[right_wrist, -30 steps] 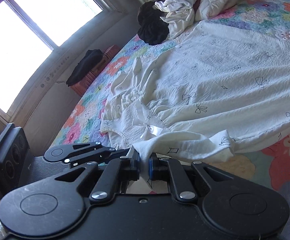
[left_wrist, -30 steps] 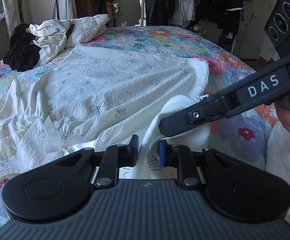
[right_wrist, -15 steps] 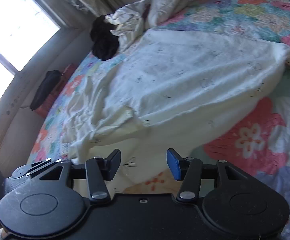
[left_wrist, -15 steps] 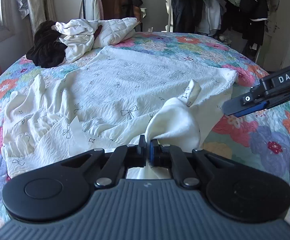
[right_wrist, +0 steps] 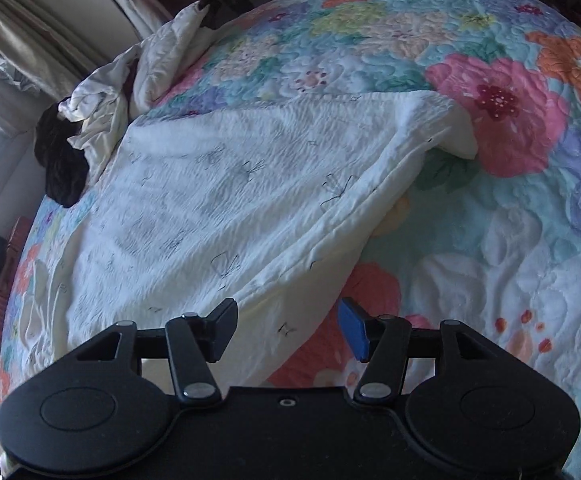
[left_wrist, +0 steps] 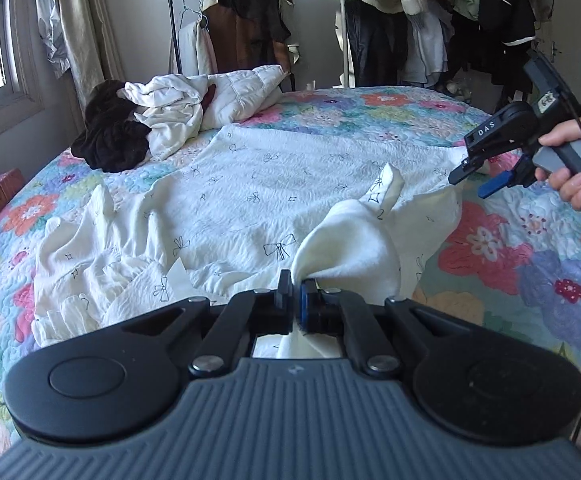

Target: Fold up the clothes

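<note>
Presently my left gripper (left_wrist: 295,296) is pressed together on a pinch of the white dress (left_wrist: 250,200), close to its near edge; a soft cone of cloth stands up from the pinch and a corner flops over beyond it. My right gripper (right_wrist: 288,326) is spread wide with nothing between its fingers, hovering just above the dress's near hem; in the left view it sits well off to the right, at the far right corner of the cloth, held by my hand (left_wrist: 578,168).

Location: the dress lies spread across the floral quilt (right_wrist: 510,240), skirt part fairly flat, gathered sleeves and bodice rumpled at the left side. It is opened out, not folded. A heap of other clothes (left_wrist: 178,116) sits at the far end of the bed, apart from it.

Handling, by my judgement: light, thin, crinkle-textured fabric, wholly limp. It will drape and sag from any single point, so one pinch only lifts a peak. Not slippery; the texture should grip well. Nothing fragile, though the ruffles may bunch.

Recommended hold: the hem edge or corner, two layers together, with the second pinch well apart from mine so the edge hangs straight.
</note>
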A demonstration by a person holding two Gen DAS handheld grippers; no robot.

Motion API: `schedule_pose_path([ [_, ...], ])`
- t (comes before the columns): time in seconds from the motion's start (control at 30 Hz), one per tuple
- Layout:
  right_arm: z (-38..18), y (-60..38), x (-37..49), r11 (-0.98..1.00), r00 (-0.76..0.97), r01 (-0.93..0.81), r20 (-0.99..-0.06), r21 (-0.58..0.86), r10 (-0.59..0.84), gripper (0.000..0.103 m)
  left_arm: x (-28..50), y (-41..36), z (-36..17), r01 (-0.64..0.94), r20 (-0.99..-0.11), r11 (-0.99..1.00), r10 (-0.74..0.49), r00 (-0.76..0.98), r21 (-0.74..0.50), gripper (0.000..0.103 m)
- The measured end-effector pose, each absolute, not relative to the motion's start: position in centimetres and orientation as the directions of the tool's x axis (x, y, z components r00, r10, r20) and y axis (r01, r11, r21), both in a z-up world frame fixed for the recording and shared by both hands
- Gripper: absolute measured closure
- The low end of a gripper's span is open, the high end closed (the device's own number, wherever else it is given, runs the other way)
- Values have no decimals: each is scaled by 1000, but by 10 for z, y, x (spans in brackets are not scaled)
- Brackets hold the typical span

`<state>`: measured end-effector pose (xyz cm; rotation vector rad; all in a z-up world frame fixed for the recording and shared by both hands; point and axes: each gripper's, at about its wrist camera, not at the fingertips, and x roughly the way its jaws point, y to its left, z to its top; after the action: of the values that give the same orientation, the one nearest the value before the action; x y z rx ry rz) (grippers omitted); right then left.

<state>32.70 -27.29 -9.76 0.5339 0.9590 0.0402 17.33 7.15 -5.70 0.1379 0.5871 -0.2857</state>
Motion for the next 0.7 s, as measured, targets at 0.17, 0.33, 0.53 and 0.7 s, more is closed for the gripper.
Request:
schedule_pose_path([
  [0.17,-112,-286,347,852,629,220,-736,475,248,42,174,74,-64,316,-579,949,-251,776,13,100],
  [0.33,-118,-283,357,898,670,166,-715,408,201,92,181,79,-68,282,-586,959,-236,775,-14,100],
  [0.53,-81,-252,372,955,711,6,-673,297,205,97,204,96,-52,234,-571,972,-182,801,19,100],
  [0.7,-48,-219,409,962,733,-102,-635,252,244,99,232,133,-22,106,-506,994,-96,857,-10,100],
])
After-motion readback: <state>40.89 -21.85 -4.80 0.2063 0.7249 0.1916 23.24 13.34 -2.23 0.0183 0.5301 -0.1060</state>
